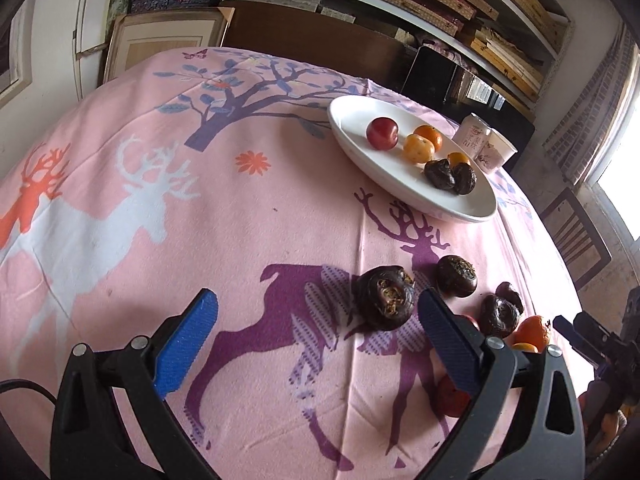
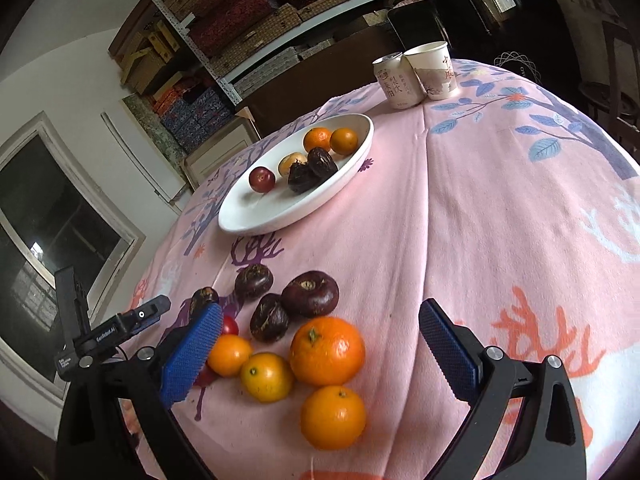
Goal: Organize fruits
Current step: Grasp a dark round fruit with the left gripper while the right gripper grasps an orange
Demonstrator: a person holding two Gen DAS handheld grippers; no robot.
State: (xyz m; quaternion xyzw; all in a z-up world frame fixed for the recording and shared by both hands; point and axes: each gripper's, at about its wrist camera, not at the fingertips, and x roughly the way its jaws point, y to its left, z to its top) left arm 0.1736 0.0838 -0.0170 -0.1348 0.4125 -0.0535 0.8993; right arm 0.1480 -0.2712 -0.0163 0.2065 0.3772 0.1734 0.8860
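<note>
A white plate (image 1: 360,148) (image 2: 256,216) holds a red plum (image 1: 382,133), small oranges (image 1: 418,148) and two dark water chestnuts (image 1: 450,176). Loose on the pink cloth lie several dark water chestnuts (image 2: 310,294), the largest (image 1: 385,302) just ahead of my left gripper (image 1: 318,338), which is open and empty. My right gripper (image 2: 320,350) is open over a cluster of oranges; the biggest orange (image 2: 327,351) sits between its blue fingers (image 2: 192,356). A small red fruit (image 2: 229,325) hides partly behind the left finger.
A drink can (image 2: 396,82) and a paper cup (image 2: 434,72) stand at the table's far side behind the plate. Shelves of boxes line the back wall. A wooden chair (image 1: 576,236) stands beside the table. The other gripper (image 2: 108,332) shows at the left edge.
</note>
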